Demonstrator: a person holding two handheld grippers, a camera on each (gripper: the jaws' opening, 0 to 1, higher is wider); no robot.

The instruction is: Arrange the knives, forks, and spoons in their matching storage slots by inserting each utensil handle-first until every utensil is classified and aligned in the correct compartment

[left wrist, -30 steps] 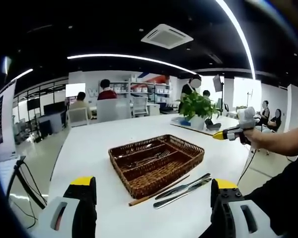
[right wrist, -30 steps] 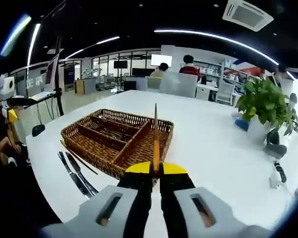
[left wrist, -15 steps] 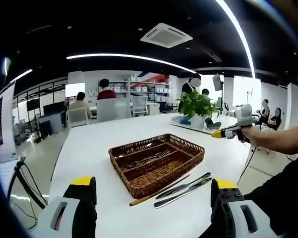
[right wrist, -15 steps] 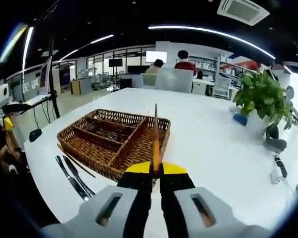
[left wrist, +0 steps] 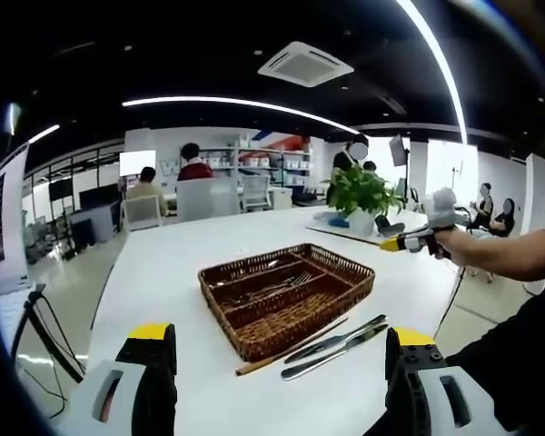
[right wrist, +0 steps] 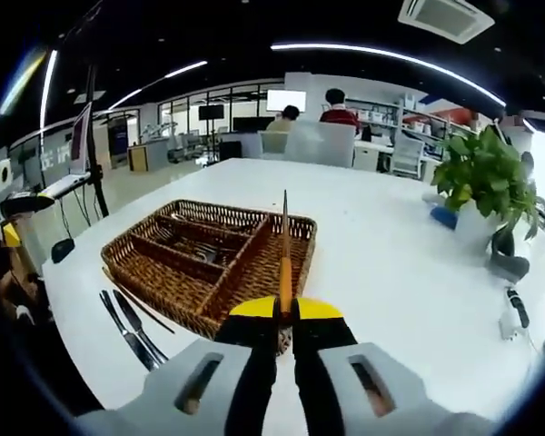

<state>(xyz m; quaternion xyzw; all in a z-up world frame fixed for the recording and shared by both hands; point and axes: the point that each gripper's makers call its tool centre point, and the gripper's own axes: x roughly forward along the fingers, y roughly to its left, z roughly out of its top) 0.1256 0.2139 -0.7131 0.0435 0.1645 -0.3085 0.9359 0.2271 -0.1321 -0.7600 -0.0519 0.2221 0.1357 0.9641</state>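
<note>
A brown wicker tray [left wrist: 254,341] with long compartments sits mid-table; several forks [left wrist: 274,291] lie in its middle slot. Two knives [left wrist: 336,342] and a thin wooden stick [left wrist: 289,351] lie on the table beside its near edge. My left gripper [left wrist: 280,377] hangs open above the table's near end, nothing between its jaws. My right gripper [right wrist: 284,313] is shut on a thin wooden stick [right wrist: 284,250] that points forward over the tray [right wrist: 168,282]. In the left gripper view the right gripper [left wrist: 416,240] hovers right of the tray. The knives [right wrist: 127,329] lie left of it.
A potted plant [left wrist: 359,195] [right wrist: 486,177] stands at the table's far side, with a blue item and dark gadgets [right wrist: 513,309] nearby. People sit at desks in the background. A tripod [left wrist: 36,318] stands on the floor off the table's edge.
The right gripper has drifted slightly toward the tray with the stick still in it. The left gripper has stayed put and open.
</note>
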